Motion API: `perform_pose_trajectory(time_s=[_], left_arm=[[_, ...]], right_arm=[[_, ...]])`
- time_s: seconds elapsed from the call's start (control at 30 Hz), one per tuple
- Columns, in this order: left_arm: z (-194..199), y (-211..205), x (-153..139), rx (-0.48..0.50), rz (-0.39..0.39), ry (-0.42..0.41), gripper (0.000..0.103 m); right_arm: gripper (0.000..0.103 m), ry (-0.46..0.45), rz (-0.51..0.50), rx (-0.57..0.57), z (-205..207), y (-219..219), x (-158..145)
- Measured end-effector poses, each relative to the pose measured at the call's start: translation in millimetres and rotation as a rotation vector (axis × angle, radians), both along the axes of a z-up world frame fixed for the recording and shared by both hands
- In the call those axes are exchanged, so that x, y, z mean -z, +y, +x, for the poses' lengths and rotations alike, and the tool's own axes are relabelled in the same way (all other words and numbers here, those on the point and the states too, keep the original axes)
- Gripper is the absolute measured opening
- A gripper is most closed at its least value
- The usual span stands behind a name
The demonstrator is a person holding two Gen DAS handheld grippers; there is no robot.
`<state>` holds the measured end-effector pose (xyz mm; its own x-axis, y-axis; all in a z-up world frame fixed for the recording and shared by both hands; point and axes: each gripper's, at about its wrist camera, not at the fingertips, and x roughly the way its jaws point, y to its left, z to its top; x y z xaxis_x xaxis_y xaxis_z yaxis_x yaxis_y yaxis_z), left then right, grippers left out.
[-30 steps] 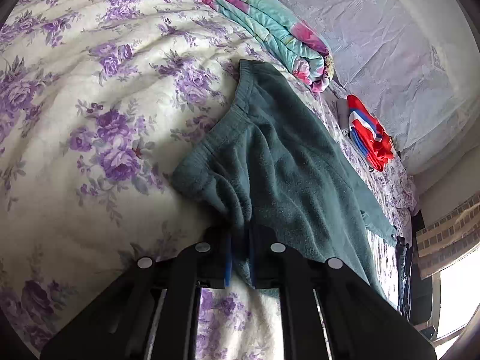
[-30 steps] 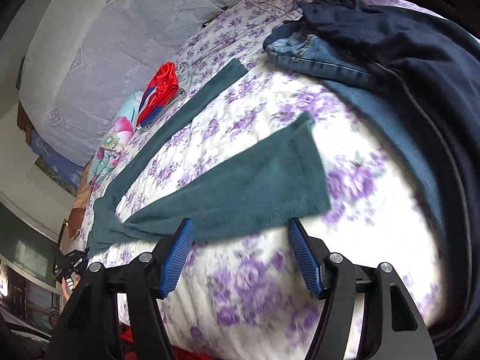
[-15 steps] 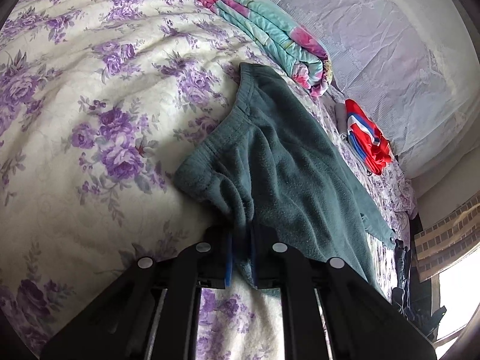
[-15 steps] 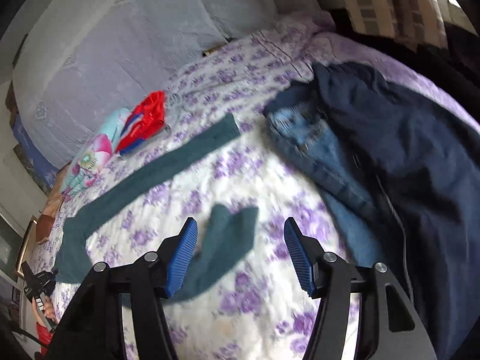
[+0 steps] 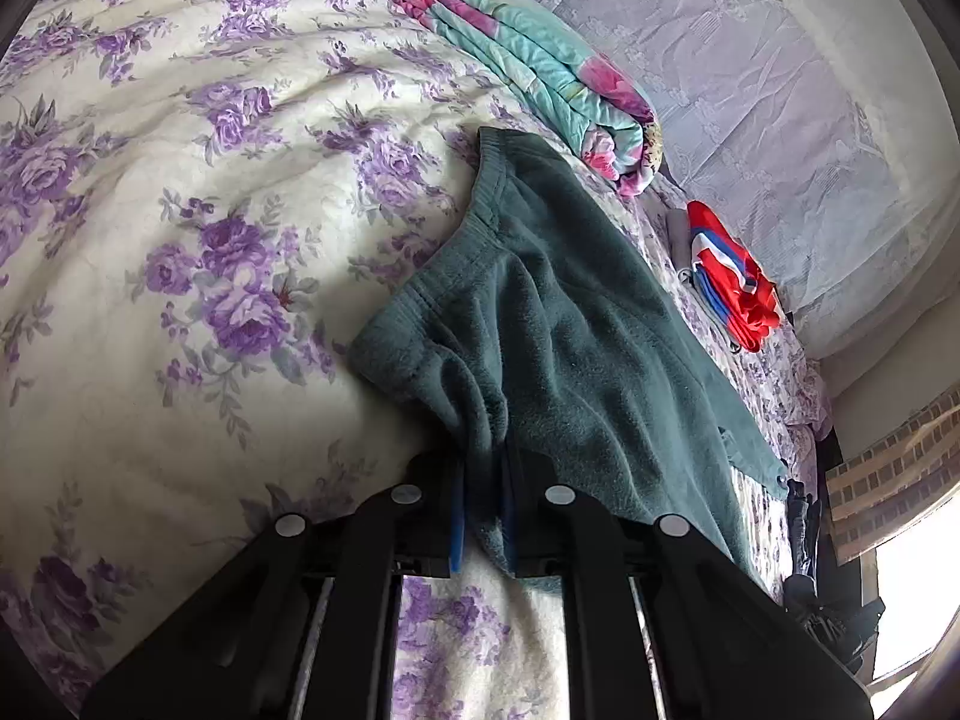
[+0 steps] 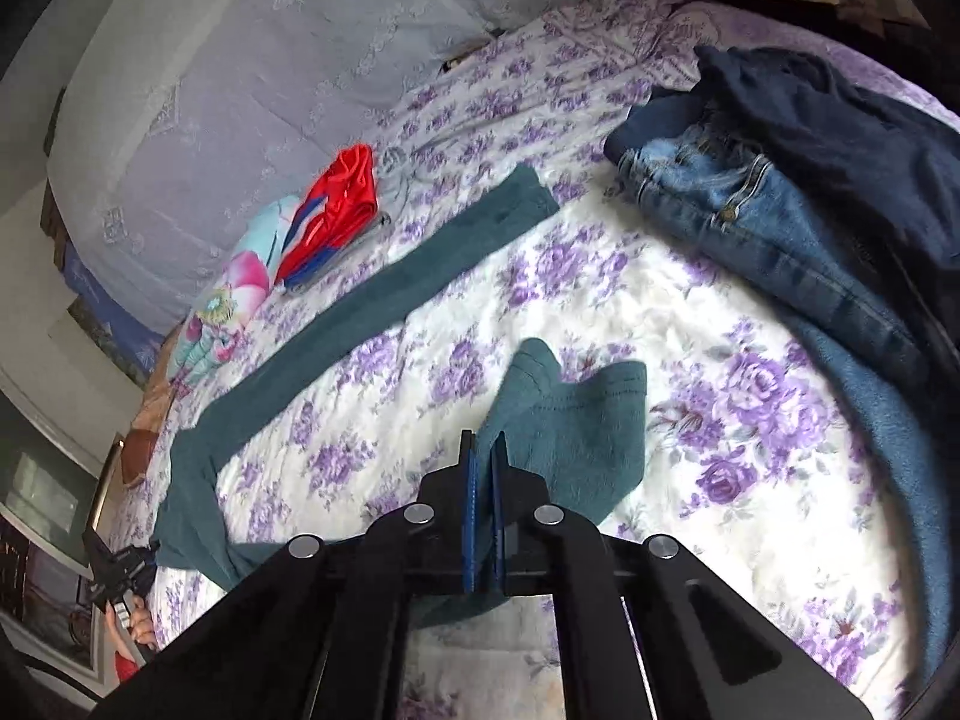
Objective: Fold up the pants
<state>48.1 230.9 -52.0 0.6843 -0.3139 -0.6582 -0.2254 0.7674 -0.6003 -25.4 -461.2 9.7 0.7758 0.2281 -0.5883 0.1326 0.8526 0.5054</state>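
Note:
Dark green fleece pants (image 5: 570, 330) lie spread on a purple-flowered bedspread (image 5: 180, 210). My left gripper (image 5: 483, 504) is shut on a bunched fold at the waistband end, lifting it slightly. In the right wrist view the far leg (image 6: 420, 276) lies flat and straight. The near leg's cuff (image 6: 576, 432) is raised and curled, and my right gripper (image 6: 483, 462) is closing on its edge, the blue pads pinching the fabric. The left gripper (image 6: 120, 570) shows small at the far left edge, in a person's hand.
A folded turquoise floral blanket (image 5: 528, 60) and a red-blue garment (image 5: 732, 282) lie past the pants by a lace-covered wall (image 6: 240, 60). Blue jeans (image 6: 750, 210), a navy garment (image 6: 840, 120) and blue fleece (image 6: 888, 420) are piled to the right.
My right gripper went from wide open above the near leg's cuff to clamped on it, and the cuff has risen and curled. The left gripper kept its hold without moving.

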Motion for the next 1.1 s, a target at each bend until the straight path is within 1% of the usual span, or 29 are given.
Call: perform_pose_trajectory(time_s=[0.07, 0.13, 0.2, 0.23, 0.27, 0.3, 0.33, 0.37, 0.43, 0.53, 0.57, 0.63, 0.67, 0.7, 0.8, 0.83, 0.87, 0.9, 0.93, 1.0, 1.03, 1.1], left_arm=[[0.5, -0.1, 0.1, 0.002, 0.001, 0.001, 0.01], [0.4, -0.7, 0.0, 0.003, 0.005, 0.002, 0.01], [0.0, -1.7, -0.7, 0.003, 0.01, 0.0, 0.01], [-0.2, -1.7, -0.8, 0.002, 0.009, -0.001, 0.01], [-0.5, -1.5, -0.7, 0.002, 0.006, -0.002, 0.01], [-0.8, -0.8, -0.4, 0.001, 0.0, -0.003, 0.01], [-1.3, -0.1, 0.0, -0.001, -0.005, -0.004, 0.01], [-1.6, 0.2, 0.3, -0.002, -0.008, -0.005, 0.01], [-2.4, 0.3, 0.6, -0.002, -0.008, -0.01, 0.01], [-2.3, 0.6, 1.3, 0.001, -0.012, -0.007, 0.01], [-1.9, 0.8, 1.6, 0.003, -0.016, -0.006, 0.01], [-2.2, 0.9, 2.0, 0.003, -0.021, -0.006, 0.01], [-1.4, 1.0, 1.8, 0.003, -0.019, -0.006, 0.01], [-1.6, 1.0, 2.0, 0.002, -0.018, -0.006, 0.01], [-1.5, 1.4, 2.6, 0.003, -0.015, -0.002, 0.01], [-0.6, 1.3, 2.7, 0.002, -0.013, 0.001, 0.01], [0.5, 0.8, 2.2, 0.001, -0.01, 0.004, 0.01], [1.2, 0.7, 1.7, -0.002, -0.006, 0.011, 0.01], [3.5, -0.5, -0.4, -0.005, 0.004, 0.02, 0.01], [11.6, -4.0, -9.0, 0.003, 0.037, 0.033, 0.007], [16.4, -5.2, -15.9, 0.006, 0.041, 0.028, 0.006], [23.8, -3.1, -38.1, 0.011, 0.015, -0.014, 0.006]], right_arm=[[0.004, -0.066, -0.015, 0.042, -3.3, -5.1, -23.3], [0.004, -0.101, -0.039, 0.042, 12.4, -4.1, -40.8], [0.005, -0.087, -0.066, 0.055, 43.7, 1.1, -44.8], [0.008, -0.046, -0.098, 0.063, 63.3, 4.3, -41.7], [0.016, 0.01, -0.143, 0.057, 85.4, 6.2, -35.6], [0.043, 0.042, -0.193, 0.066, 100.7, 6.3, -30.8], [0.049, 0.045, -0.236, 0.105, 105.8, 4.1, -28.3], [0.049, 0.033, -0.247, 0.139, 103.2, -0.8, -27.1], [0.049, 0.006, -0.169, 0.122, 87.8, -13.0, -23.7], [0.049, 0.051, -0.098, 0.133, 63.8, -29.8, -5.1], [0.049, 0.082, -0.075, 0.134, 60.6, -34.2, 5.5], [0.042, 0.131, 0.001, 0.116, 62.3, -39.7, 27.9], [0.038, 0.148, 0.044, 0.116, 66.7, -41.9, 38.0], [0.037, 0.152, 0.078, 0.116, 72.6, -42.7, 44.8], [0.037, 0.147, 0.093, 0.116, 94.7, -37.5, 51.6], [0.033, 0.155, 0.108, 0.107, 101.1, -33.5, 53.9], [0.027, 0.166, 0.121, 0.099, 107.3, -30.8, 56.4], [0.006, 0.18, 0.125, 0.087, 112.9, -27.2, 57.6], [0.002, 0.184, 0.124, 0.076, 117.0, -23.7, 55.6], [0.002, 0.139, 0.074, 0.071, 121.3, -16.6, 33.4], [0.002, 0.102, 0.056, 0.062, 123.3, -14.7, 15.2], [0.002, 0.017, 0.048, 0.059, 121.1, -14.4, -29.2]])
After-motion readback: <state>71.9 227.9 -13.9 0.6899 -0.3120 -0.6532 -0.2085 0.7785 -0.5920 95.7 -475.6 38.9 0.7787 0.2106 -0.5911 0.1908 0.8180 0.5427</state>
